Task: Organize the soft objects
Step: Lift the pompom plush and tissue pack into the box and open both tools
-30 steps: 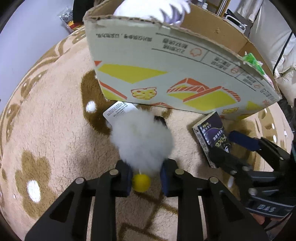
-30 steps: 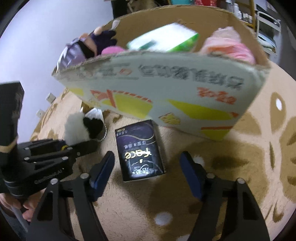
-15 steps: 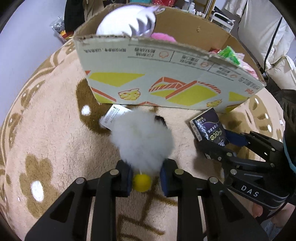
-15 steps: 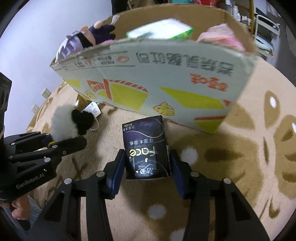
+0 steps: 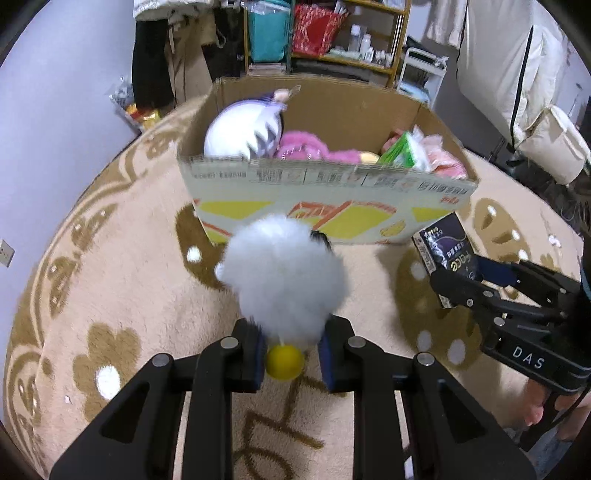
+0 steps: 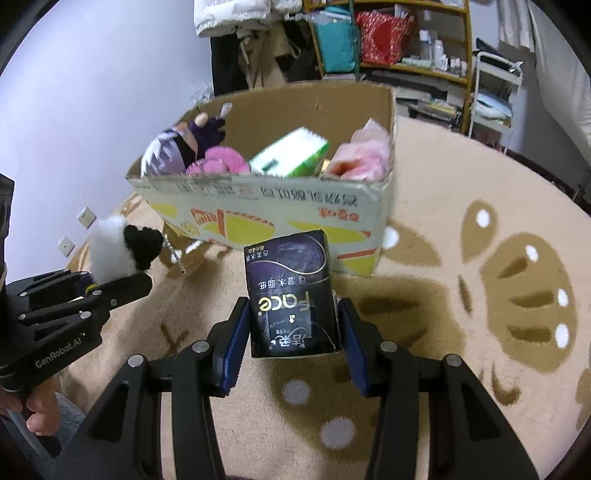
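Note:
My left gripper (image 5: 291, 350) is shut on a fluffy white plush (image 5: 286, 280) with a black ear and a yellow ball, held above the rug in front of the cardboard box (image 5: 325, 199). It also shows in the right wrist view (image 6: 118, 251). My right gripper (image 6: 293, 343) is shut on a dark tissue pack (image 6: 291, 291), lifted off the rug before the box (image 6: 280, 214). The pack also shows in the left wrist view (image 5: 447, 254). The box holds a purple-white doll (image 5: 240, 129), a pink plush (image 5: 306, 147), a green tissue pack (image 6: 291, 155) and a pink bag (image 6: 362, 155).
A beige rug with brown flower patterns (image 5: 110, 302) covers the floor. Shelves with bags and bottles (image 5: 332, 33) stand behind the box. A white bag (image 5: 550, 147) lies at the far right. A wall (image 6: 92, 110) runs along the left.
My right gripper closed on the tissue pack and lifted it. Both grippers rose with their loads, so the box's inside came into view.

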Tool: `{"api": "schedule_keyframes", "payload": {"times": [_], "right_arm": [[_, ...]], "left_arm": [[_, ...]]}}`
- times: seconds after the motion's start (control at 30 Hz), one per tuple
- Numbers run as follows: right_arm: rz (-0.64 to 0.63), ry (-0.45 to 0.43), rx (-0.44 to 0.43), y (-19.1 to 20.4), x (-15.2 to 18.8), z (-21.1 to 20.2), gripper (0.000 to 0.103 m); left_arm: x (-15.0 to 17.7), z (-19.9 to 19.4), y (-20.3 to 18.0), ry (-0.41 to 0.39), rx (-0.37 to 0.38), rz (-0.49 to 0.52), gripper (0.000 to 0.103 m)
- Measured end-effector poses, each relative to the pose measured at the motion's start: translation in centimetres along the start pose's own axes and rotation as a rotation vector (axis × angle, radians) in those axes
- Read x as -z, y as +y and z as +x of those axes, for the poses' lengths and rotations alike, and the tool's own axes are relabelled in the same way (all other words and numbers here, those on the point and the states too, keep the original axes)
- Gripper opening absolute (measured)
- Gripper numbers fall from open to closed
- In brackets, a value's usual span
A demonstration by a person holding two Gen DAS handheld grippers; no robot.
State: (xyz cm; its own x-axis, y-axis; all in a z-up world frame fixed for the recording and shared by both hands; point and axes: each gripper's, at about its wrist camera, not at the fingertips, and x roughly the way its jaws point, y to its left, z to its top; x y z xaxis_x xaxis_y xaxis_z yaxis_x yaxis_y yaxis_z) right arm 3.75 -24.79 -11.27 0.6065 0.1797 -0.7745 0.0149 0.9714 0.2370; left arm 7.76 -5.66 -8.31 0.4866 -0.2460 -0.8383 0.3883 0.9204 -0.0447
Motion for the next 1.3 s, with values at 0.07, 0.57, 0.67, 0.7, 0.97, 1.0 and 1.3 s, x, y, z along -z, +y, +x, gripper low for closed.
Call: {"api": "schedule_keyframes", "payload": {"times": [0.07,0.57,0.67,0.7,0.97,1.0,1.3], "right_arm": [[-0.005,-0.029,0.008,0.2,0.0,-0.9,0.05],[0.003,-0.256,0.004,1.0,-1.7,-8.3,0.05],[-0.003,-0.284,0.006,1.4,-2.2,-9.1,0.05],[-0.005,-0.29,0.006,1.4,-2.4,-9.3,0.05],[-0.012,-0.323,-0.004,1.1,-4.0,-9.8,0.05],[-0.013,-0.327,-0.005,1.0,-4.2,-9.8,0.05],[-0.012,-0.346,-0.009,0.3,-6.6,-8.5,0.05]], "left_arm": [[-0.1,-0.8,-0.2,-0.021,0.008,-0.006,0.021],[-1.4,-7.8,-1.5,-0.24,-0.016,0.031,0.02],[-1.8,-8.5,-1.9,-0.272,-0.02,0.05,0.02],[-1.9,-8.8,-2.0,-0.281,-0.025,0.057,0.02],[-3.8,-9.8,-2.5,-0.35,-0.042,0.109,0.02],[-4.1,-9.8,-2.6,-0.356,-0.043,0.114,0.02],[-6.9,-8.0,-3.9,-0.431,-0.032,0.128,0.02]]}}
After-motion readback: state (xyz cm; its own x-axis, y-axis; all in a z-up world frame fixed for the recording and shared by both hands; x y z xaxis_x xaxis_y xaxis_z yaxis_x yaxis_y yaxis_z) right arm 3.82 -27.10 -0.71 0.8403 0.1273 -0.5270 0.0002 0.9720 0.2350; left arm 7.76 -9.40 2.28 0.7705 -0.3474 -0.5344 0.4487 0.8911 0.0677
